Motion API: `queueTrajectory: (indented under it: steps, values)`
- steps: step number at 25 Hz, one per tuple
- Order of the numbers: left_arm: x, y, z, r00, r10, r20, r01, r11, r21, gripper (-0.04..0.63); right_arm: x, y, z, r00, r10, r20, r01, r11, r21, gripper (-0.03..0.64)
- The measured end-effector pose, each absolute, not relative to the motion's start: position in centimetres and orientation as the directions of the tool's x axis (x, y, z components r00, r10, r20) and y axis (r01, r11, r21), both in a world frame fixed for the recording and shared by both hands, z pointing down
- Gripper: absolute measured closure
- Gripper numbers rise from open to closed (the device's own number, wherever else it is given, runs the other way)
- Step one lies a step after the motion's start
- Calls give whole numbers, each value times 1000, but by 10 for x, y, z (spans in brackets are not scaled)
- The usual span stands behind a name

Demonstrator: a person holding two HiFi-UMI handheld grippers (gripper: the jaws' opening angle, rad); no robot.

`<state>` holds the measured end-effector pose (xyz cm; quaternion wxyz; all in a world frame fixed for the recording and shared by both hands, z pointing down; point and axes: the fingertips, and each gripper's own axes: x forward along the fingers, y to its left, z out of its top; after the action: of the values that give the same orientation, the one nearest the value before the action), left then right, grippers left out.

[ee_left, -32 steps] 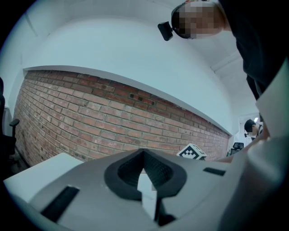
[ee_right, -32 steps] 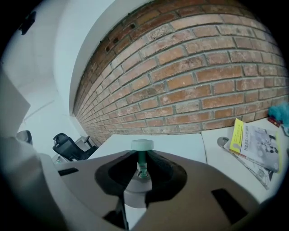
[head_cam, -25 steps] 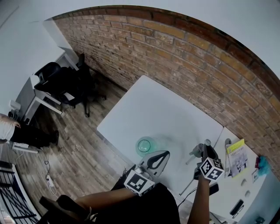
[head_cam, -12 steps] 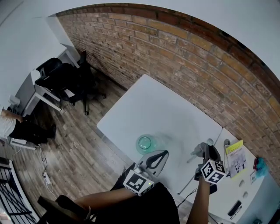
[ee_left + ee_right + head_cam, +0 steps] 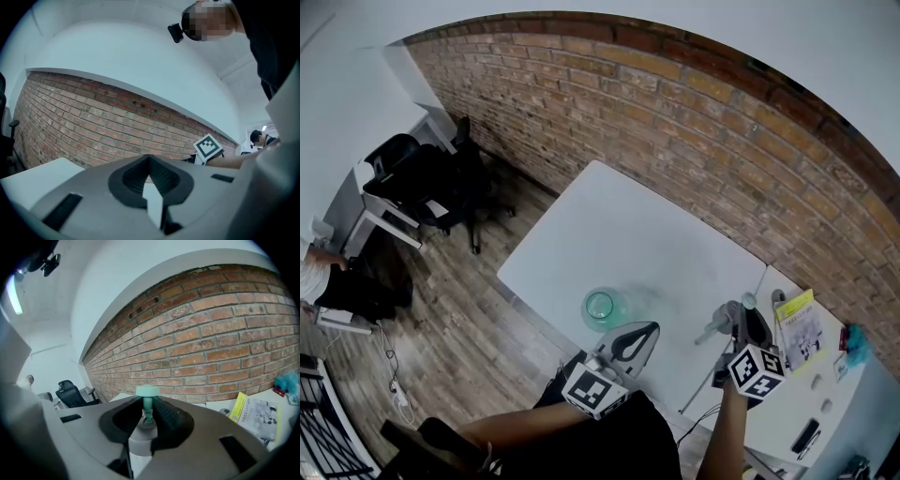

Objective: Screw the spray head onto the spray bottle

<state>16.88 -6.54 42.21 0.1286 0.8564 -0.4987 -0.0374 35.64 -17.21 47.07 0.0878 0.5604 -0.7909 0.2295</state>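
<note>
Now, at a white surface set against a brick wall, a person works with a tool in each hand. The right tongs pinch the spray head by its grey collar and hold it above the surface's right end, its thin tube slanting down to the left. In the right gripper view, the collar sits squeezed between the ribbed pads of the right tongs, and the pale green cap of the spray head stands up above them. The left tongs are pressed together on nothing, and the left gripper view shows their pads meeting at the tip. The spray bottle, a translucent green vessel seen from above, stands on the surface near its front edge, close to the left tongs and well apart from the spray head. A yellow booklet lies on the neighbouring table to the right.
</note>
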Motion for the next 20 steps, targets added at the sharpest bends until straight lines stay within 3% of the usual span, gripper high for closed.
queueTrajectory:
  steps: [20]
  values:
    - [159,-57,431,518,-851,81,-841,-491,227,597,350,-160,428,-351,-879,324,-934,304,-188,546]
